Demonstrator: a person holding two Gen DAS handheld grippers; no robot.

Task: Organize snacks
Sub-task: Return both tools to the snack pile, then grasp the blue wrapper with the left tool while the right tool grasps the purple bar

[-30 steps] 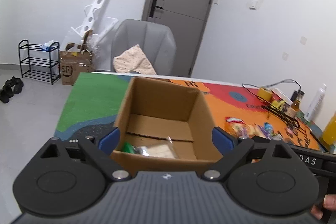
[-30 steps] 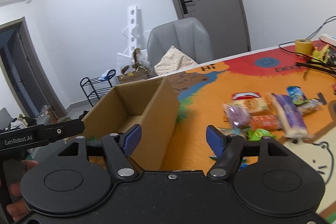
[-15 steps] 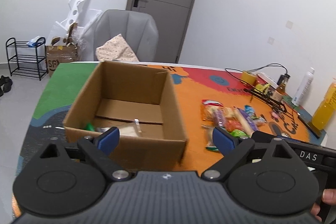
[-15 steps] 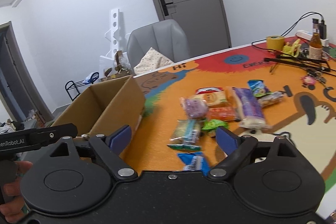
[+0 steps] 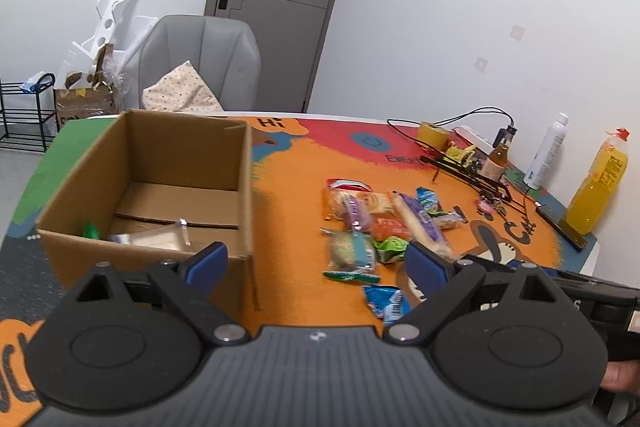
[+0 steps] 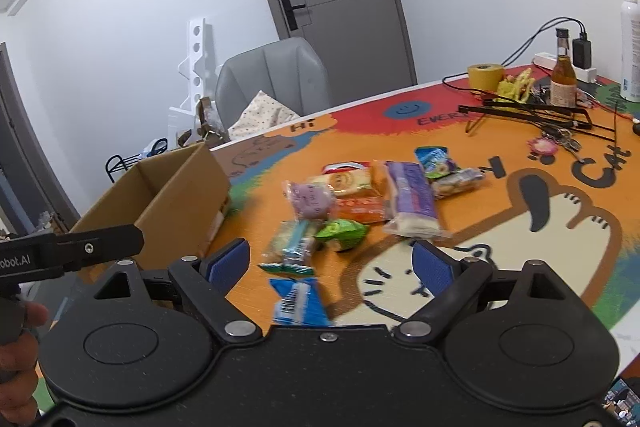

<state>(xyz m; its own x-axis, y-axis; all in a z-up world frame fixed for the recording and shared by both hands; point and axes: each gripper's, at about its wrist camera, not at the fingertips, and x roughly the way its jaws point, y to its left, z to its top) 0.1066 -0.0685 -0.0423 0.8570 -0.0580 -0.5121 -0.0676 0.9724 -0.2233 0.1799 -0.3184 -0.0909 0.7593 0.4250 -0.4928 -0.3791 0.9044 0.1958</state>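
Observation:
An open cardboard box (image 5: 100, 163) stands on the left of the colourful table mat (image 5: 288, 187); it also shows in the right wrist view (image 6: 176, 195). Inside lie a clear-wrapped snack (image 5: 156, 237) and a green item (image 5: 91, 230). Several wrapped snacks lie in a pile (image 5: 380, 223) right of the box, also seen in the right wrist view (image 6: 360, 195). A blue packet (image 6: 298, 301) lies nearest, between the right gripper's fingers. My left gripper (image 5: 316, 263) is open and empty, above the box's front right corner. My right gripper (image 6: 330, 263) is open and empty, just short of the pile.
A tape roll (image 5: 434, 135), cables, a black stand (image 6: 528, 111), a small brown bottle (image 6: 563, 83), a white spray bottle (image 5: 546, 151) and an orange drink bottle (image 5: 598, 187) stand at the far right. A grey chair (image 5: 204, 63) is behind the table.
Both grippers have swung right, from facing the box toward the snack pile. The right gripper has come closer to the snacks. Both stay open and empty.

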